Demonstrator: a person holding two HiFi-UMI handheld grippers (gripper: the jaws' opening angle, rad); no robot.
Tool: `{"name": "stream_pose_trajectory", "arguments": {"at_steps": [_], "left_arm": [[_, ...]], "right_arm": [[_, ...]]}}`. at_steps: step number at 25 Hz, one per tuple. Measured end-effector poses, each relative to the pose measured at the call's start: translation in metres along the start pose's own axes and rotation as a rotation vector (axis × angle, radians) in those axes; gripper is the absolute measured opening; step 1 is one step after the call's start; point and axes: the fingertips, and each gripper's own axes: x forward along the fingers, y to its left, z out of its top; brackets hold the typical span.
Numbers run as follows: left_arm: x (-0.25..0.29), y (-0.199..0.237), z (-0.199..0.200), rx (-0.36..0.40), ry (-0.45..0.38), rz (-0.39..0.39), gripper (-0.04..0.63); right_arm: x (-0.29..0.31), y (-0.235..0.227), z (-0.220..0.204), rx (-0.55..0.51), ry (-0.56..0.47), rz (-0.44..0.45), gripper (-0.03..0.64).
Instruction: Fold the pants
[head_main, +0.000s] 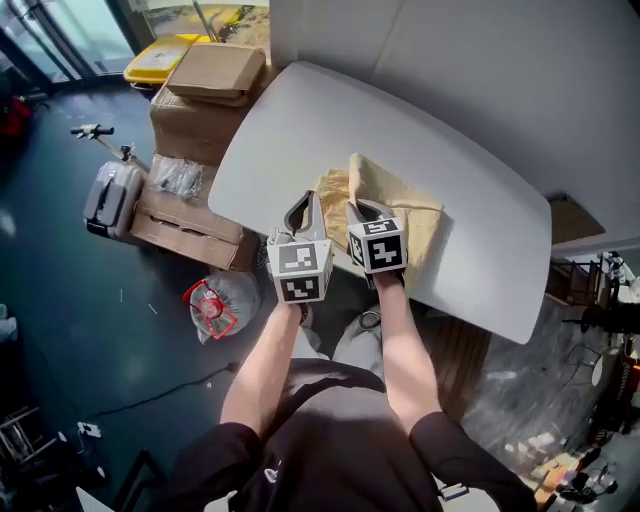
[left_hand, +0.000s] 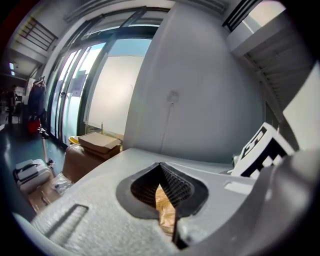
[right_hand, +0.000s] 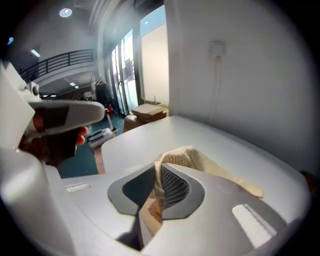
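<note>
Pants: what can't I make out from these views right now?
- Head view: the near edge of the pants is hidden under the left gripper and the right gripper.
- Left gripper view: only a sliver of the pants shows between the jaws. The gripper's body hides the rest.
- Right gripper view: the jaws cover the pinched part, so waist or leg end cannot be told.

The tan woven fabric pants (head_main: 405, 215) lie bunched at the 6 o'clock edge of the white table (head_main: 300, 120). Their near edge is raised.
</note>
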Motion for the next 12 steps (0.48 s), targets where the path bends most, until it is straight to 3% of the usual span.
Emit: {"name": "stream_pose_trajectory", "arguments": {"at_steps": [5,10,12], "left_arm": [[-0.012,0.042,-0.054,-0.005,0.098,0.053,0.003],[-0.022,0.057,-0.094,-0.079,0.155,0.063,0.003],[-0.022,0.055,-0.095,-0.07,0.158,0.055,0.003]], "right_arm": [[0.065,0.065,-0.046,-0.009,0.098,0.086,0.066],[0.083,0.09,-0.063,0.017,0.085,0.155,0.139],[0.081,0.091,-0.062,0.043,0.075,0.177,0.141]]}}
